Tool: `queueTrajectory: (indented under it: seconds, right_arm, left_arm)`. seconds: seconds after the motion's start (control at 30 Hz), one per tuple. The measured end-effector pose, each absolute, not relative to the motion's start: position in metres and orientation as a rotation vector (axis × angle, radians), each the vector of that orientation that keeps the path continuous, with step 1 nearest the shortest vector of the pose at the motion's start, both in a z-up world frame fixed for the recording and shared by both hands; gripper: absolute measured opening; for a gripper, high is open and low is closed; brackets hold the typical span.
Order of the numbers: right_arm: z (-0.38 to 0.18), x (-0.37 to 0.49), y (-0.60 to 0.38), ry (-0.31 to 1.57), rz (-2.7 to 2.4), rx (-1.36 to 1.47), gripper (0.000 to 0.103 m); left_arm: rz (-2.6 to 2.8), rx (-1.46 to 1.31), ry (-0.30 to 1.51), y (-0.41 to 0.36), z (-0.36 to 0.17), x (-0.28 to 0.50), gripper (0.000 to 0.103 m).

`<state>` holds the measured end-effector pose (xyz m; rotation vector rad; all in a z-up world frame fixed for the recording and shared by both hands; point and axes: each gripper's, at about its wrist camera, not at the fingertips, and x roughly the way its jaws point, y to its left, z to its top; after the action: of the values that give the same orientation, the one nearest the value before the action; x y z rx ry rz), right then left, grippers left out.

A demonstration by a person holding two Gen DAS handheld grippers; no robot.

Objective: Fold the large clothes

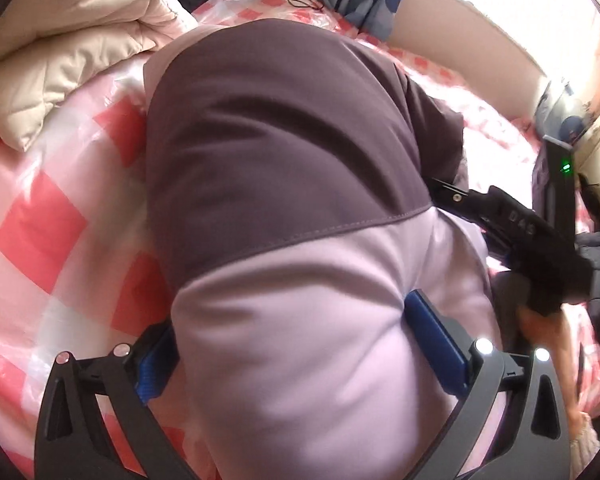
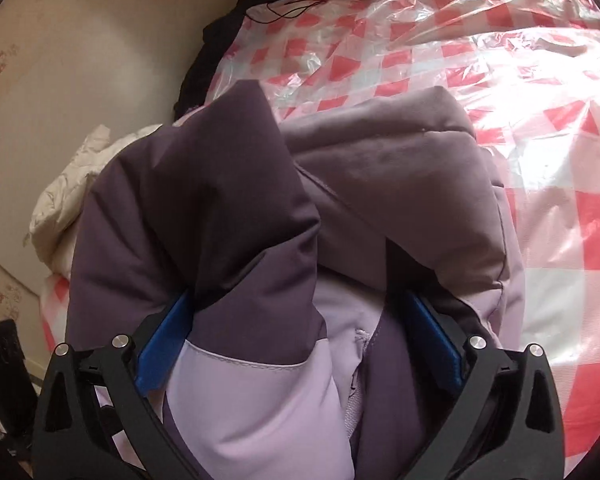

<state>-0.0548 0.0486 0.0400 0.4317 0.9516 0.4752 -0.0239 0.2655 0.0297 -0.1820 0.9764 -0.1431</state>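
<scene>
On the bed's red-checked cover [image 2: 548, 216], under clear plastic, the purple padded jacket [image 1: 292, 152] is lying bunched — only the left wrist view is showing the right gripper [image 1: 448, 194] reaching in at its far side. The left gripper [image 1: 296, 344] is pinching pale lilac fabric; the right is clamping the bunched folds. A cream quilt [image 1: 60, 68] is sitting beside the wall.

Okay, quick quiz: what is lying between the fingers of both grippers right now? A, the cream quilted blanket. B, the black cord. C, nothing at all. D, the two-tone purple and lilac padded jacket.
D: in both wrist views the purple and lilac jacket bulges between the blue pads, filling the left gripper and the right gripper, while the cream blanket lies off to the side on the checked cover.
</scene>
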Motion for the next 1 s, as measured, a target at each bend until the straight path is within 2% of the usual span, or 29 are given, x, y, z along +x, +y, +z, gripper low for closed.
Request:
queueTrajectory:
  seconds: [0.1,0.17,0.27,0.4,0.6,1.0]
  right_arm:
    - [0.076,-0.098,0.046,0.82,0.444,0.346,0.096]
    - [0.091,-0.143,0.042,0.739,0.399,0.244,0.096]
    - [0.054,-0.152,0.065,0.857,0.339,0.037,0.096]
    - [0.048,-0.135,0.047,0.944,0.381,0.211,0.096]
    - [0.095,-0.201,0.037,0.803,0.366,0.108,0.096]
    - [0.135,-0.275,0.069,0.774,0.252,0.016,0.096]
  left_arm:
    - [-0.105,-0.199,0.966,0.272,0.04,-0.033,0.098]
    - [-0.051,-0.104,0.908,0.268,0.051,-0.049,0.098]
    - [-0.009,0.011,0.852,0.251,0.055,-0.065,0.098]
    - [0.014,0.04,0.867,0.241,0.048,-0.07,0.098]
    - [0.044,0.139,0.796,0.226,0.065,-0.107,0.098]
    - [0.13,0.045,0.752,0.231,0.093,-0.164,0.098]
